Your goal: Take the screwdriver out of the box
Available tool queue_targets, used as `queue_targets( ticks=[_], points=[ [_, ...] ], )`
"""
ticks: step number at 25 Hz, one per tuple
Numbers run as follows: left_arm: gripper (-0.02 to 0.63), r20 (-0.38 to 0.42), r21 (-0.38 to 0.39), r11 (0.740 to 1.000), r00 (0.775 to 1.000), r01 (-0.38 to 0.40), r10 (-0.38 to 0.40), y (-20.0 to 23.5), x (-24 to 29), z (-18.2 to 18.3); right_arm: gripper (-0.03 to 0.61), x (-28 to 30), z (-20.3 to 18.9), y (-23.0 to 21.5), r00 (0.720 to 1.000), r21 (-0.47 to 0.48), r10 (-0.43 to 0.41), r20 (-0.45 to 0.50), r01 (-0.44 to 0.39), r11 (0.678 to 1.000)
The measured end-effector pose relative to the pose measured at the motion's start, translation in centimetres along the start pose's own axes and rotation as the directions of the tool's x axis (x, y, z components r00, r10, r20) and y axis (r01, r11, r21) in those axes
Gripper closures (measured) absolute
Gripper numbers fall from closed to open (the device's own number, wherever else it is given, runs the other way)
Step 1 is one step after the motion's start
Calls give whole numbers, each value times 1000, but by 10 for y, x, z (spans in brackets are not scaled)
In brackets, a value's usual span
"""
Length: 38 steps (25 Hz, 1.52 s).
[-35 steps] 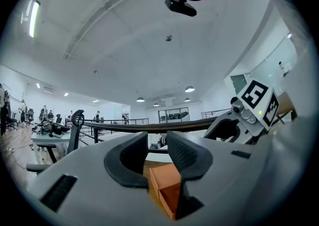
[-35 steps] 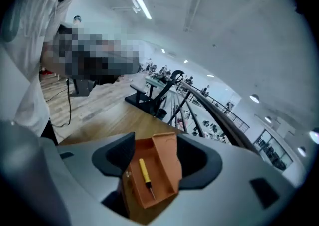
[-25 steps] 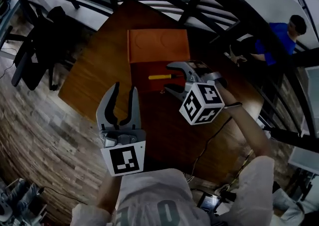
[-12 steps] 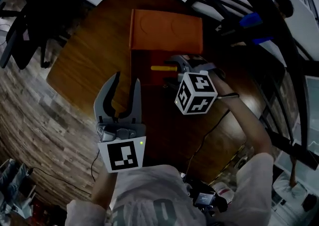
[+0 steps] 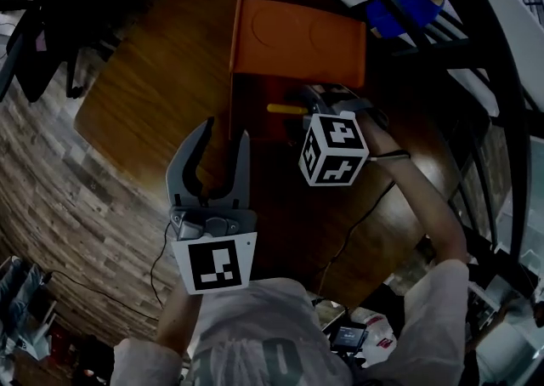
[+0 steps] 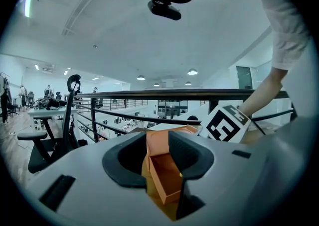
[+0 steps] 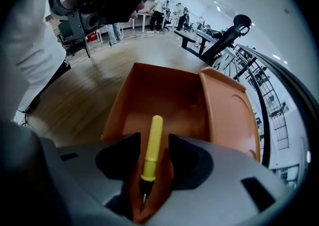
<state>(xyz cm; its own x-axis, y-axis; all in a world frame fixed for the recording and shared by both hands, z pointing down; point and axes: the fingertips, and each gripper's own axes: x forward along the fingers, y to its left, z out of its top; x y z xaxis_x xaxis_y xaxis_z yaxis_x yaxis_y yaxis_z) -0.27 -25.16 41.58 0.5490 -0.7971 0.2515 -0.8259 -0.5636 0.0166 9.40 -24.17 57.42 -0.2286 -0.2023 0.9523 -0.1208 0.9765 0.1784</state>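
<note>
An orange box (image 5: 253,121) lies open on the wooden table (image 5: 153,95), its lid (image 5: 297,40) folded back. Inside it lies the screwdriver (image 5: 285,109) with a yellow handle. My right gripper (image 5: 319,102) points steeply down into the box. In the right gripper view its jaws straddle the screwdriver (image 7: 152,143); they have just been closing, with a thin gap still on each side of the handle. My left gripper (image 5: 225,133) hovers open beside the box's near left side, nothing between its fingers. Past them, the left gripper view looks at the box (image 6: 167,180).
A black metal railing (image 5: 399,2) runs along the table's far side, with a person in blue (image 5: 408,6) beyond it. The table's left edge drops to a wood-plank floor (image 5: 51,172). A thin cable (image 5: 357,223) crosses the table near my right arm.
My right gripper has sunk into the box until its jaws are around the screwdriver's handle. The left gripper has dropped a little, still open.
</note>
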Motion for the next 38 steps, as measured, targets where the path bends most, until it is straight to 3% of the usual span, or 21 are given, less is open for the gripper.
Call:
queue_targets(
  ticks=[11, 38],
  points=[
    [483, -16, -21, 1000, 1000, -3, 3, 9, 3, -9, 492, 2, -2, 7, 997, 31, 74, -16, -73, 997],
    [483, -11, -38, 998, 999, -47, 47, 13, 1, -16, 500, 6, -5, 10, 996, 56, 92, -24, -90, 994]
  ],
)
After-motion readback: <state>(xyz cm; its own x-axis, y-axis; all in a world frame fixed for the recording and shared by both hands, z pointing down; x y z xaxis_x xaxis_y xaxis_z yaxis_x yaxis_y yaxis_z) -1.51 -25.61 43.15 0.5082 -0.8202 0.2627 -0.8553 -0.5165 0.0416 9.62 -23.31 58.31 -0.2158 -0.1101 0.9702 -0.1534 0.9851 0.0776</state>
